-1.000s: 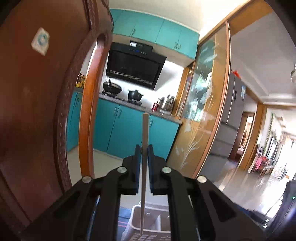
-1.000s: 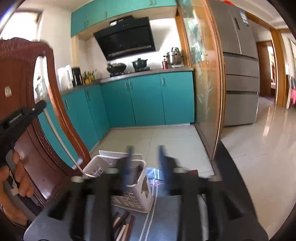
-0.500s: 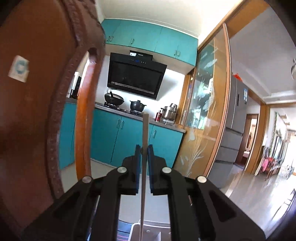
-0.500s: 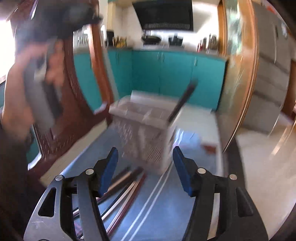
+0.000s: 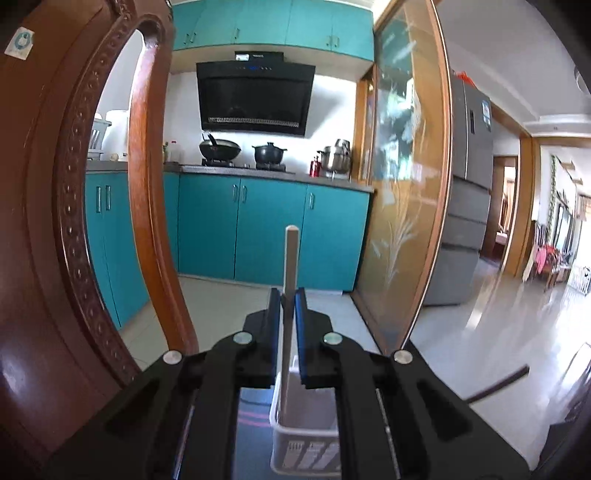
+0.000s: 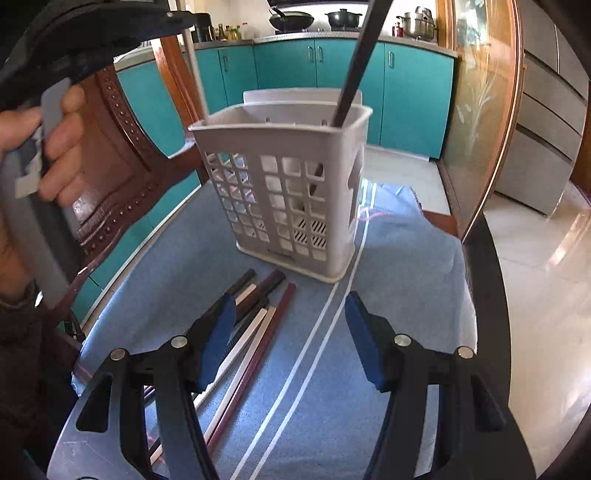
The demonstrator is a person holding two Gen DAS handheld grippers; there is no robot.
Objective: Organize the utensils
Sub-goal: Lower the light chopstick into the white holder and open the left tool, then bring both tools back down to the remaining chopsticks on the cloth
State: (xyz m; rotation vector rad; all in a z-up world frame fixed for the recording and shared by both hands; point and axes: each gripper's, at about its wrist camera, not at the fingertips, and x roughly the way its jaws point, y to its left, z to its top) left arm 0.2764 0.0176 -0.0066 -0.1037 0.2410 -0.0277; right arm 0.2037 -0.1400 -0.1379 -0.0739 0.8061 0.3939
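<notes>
My left gripper (image 5: 287,295) is shut on a pale chopstick (image 5: 290,258) that stands upright, its lower end dipping toward the white slotted basket (image 5: 306,443). In the right wrist view the same pale chopstick (image 6: 195,74) slants down to the left rim of the basket (image 6: 280,184), below the left gripper (image 6: 181,26). A black chopstick (image 6: 354,74) leans inside the basket's right corner. My right gripper (image 6: 290,306) is open and holds nothing. It hangs over the blue cloth, just right of several loose chopsticks (image 6: 258,317).
The basket stands on a blue cloth (image 6: 406,277) with white stripes. A carved wooden chair back (image 6: 122,177) rises at the left, behind the hand (image 6: 59,147) that holds the left gripper. The table edge and tiled floor (image 6: 535,277) lie to the right.
The right gripper has sunk and tipped down over the cloth and the loose chopsticks. The left gripper has come down with the pale chopstick toward the basket.
</notes>
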